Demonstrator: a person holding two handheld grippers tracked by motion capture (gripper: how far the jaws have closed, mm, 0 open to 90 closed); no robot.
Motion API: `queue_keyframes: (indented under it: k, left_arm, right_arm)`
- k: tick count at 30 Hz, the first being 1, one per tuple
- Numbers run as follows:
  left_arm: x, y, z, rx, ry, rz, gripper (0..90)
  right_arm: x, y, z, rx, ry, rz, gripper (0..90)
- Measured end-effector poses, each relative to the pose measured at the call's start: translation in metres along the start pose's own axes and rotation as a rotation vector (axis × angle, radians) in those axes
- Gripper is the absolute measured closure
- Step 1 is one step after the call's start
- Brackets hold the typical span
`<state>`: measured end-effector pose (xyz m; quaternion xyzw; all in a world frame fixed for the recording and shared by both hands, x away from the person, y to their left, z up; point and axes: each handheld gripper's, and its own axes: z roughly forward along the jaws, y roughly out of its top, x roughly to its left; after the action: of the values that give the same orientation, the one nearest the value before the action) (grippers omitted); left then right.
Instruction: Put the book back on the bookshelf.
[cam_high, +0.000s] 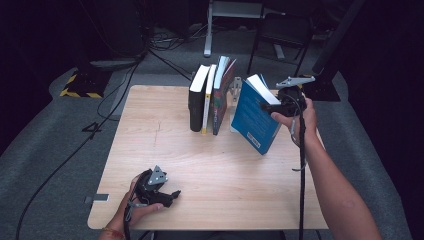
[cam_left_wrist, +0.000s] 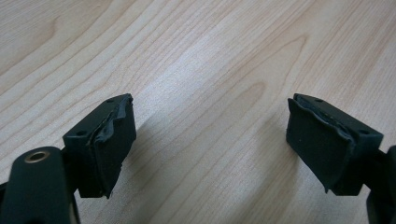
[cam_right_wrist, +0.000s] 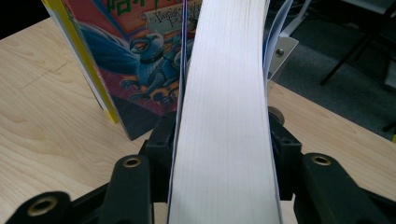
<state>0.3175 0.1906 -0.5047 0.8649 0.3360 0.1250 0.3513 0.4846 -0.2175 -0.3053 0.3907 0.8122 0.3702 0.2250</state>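
Note:
A blue book (cam_high: 252, 117) stands tilted at the right end of a row of books, leaning right, its lower corner down near the wooden table (cam_high: 165, 150). My right gripper (cam_high: 267, 106) is clamped across its upper edge. In the right gripper view the white page block (cam_right_wrist: 224, 93) sits between the two black jaws, which lie against both covers of the book at my right gripper (cam_right_wrist: 224, 140). My left gripper (cam_high: 172, 195) rests low at the table's front left. Its jaws stand wide apart over bare wood in the left gripper view, with nothing between them at my left gripper (cam_left_wrist: 210, 140).
Three upright books (cam_high: 210, 97) stand at the table's far middle, the nearest with an illustrated cover (cam_right_wrist: 135, 56). A metal bookend (cam_high: 235, 90) sits between them and the blue book. Cables, a chair and stand bases lie on the floor beyond.

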Motion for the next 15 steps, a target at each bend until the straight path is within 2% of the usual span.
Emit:
queue_keyframes:
  k: [2, 5, 10, 15]
  left_arm:
    - [0.000, 0.000, 0.000, 0.000, 0.000, 0.000, 16.1]
    - [0.000, 0.000, 0.000, 0.000, 0.000, 0.000, 16.1]
    - [0.000, 0.000, 0.000, 0.000, 0.000, 0.000, 16.1]
    - [0.000, 0.000, 0.000, 0.000, 0.000, 0.000, 16.1]
  right_arm:
    - [0.000, 0.004, 0.003, 0.022, 0.009, -0.014, 56.1]
    - [-0.003, 0.008, 0.006, 0.060, 0.039, -0.004, 56.0]
    - [-0.005, 0.014, 0.009, 0.089, 0.025, -0.020, 59.1]
    - [-0.006, 0.021, 0.011, 0.111, 0.026, -0.011, 60.2]
